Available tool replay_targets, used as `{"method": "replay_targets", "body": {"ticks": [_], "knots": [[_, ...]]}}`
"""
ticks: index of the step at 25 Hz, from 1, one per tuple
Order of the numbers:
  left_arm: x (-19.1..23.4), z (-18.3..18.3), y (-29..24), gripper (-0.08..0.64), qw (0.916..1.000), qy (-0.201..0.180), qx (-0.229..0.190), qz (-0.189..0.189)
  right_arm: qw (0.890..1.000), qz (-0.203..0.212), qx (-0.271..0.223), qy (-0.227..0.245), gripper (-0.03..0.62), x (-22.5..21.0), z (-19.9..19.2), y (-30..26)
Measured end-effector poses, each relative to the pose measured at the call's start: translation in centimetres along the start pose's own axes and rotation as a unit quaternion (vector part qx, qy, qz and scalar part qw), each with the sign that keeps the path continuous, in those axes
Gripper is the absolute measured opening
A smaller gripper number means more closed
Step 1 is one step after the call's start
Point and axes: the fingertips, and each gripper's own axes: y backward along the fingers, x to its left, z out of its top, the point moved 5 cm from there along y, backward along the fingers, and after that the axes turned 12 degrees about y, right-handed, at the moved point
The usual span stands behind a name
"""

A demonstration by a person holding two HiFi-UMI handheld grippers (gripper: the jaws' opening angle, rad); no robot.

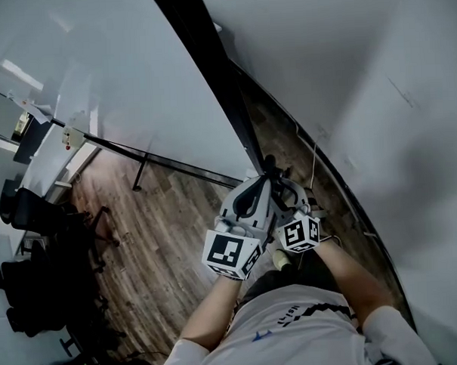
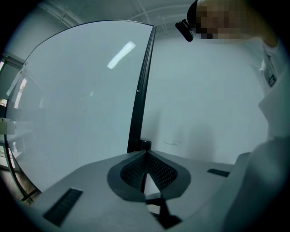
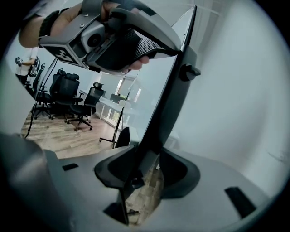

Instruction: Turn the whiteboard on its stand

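Right tongs (image 3: 149,159) spread wide around the dark frame edge (image 3: 168,97) of the whiteboard (image 1: 125,76) (not squeezing it), left tongs (image 2: 145,155) clamped on that same edge further up, whiteboard upright over the wooden floor (image 1: 170,226), white wall (image 1: 329,60) just beside, office chairs (image 1: 33,217) beyond.

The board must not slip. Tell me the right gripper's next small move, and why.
Probably close the right gripper on the whiteboard's dark frame. Its jaws stand apart with the frame between them, while the left gripper already clamps that frame higher up. Two grips should turn it more steadily.
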Motion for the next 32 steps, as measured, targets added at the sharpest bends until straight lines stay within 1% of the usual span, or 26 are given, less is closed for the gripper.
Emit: {"method": "replay_targets", "body": {"ticks": [4, 6, 10, 13, 16, 19, 23, 25, 28, 30, 32], "knots": [[-0.3, -0.3, 0.3, 0.014, 1.0, 0.002, 0.008, 0.003, 0.999, 0.012, -0.002, -0.037, 0.175, 0.1, -0.1, 0.3], [-0.3, -0.5, 0.4, 0.014, 0.9999, 0.007, 0.008, 0.004, 0.999, 0.021, -0.007, -0.037, 0.175, 0.1, -0.3, 0.3], [-0.1, 0.2, -0.3, 0.014, 0.9999, 0.001, -0.005, 0.011, 1.0, 0.025, -0.008, 0.008, 0.177, -0.5, -0.1, -0.2], [-0.1, 0.2, -1.6, 0.014, 0.9998, -0.002, 0.001, 0.019, 0.999, 0.025, -0.002, 0.039, 0.181, -1.3, -0.7, -0.5], [0.0, 0.3, -2.3, 0.014, 0.9996, 0.0, -0.004, 0.028, 0.997, 0.023, -0.014, 0.079, 0.184, -1.9, -1.0, -0.9], [0.2, 0.3, -3.4, 0.014, 0.9992, 0.006, -0.004, 0.04, 0.995, 0.026, -0.023, 0.092, 0.187, -2.6, -1.7, -1.5], [1.3, 0.8, -6.1, 0.014, 0.9986, 0.003, -0.005, 0.053, 0.995, 0.034, -0.028, 0.092, 0.189, -4.8, -2.6, -3.6], [1.7, 1.0, -7.2, 0.014, 0.9986, 0.001, -0.006, 0.053, 0.995, 0.041, -0.028, 0.088, 0.189, -5.7, -3.0, -4.3], [1.7, 1.8, -8.6, 0.014, 0.999, -0.002, -0.014, 0.042, 0.997, 0.05, -0.03, 0.056, 0.19, -7.2, -3.3, -4.9], [1.7, 1.9, -9.0, 0.014, 0.9992, 0.005, -0.018, 0.036, 0.998, 0.056, -0.03, 0.027, 0.189, -7.8, -3.3, -4.8], [1.7, 1.8, -8.9, 0.014, 0.999, 0.013, -0.023, 0.036, 0.997, 0.062, -0.036, 0.012, 0.189, -7.9, -3.2, -4.8]]}}
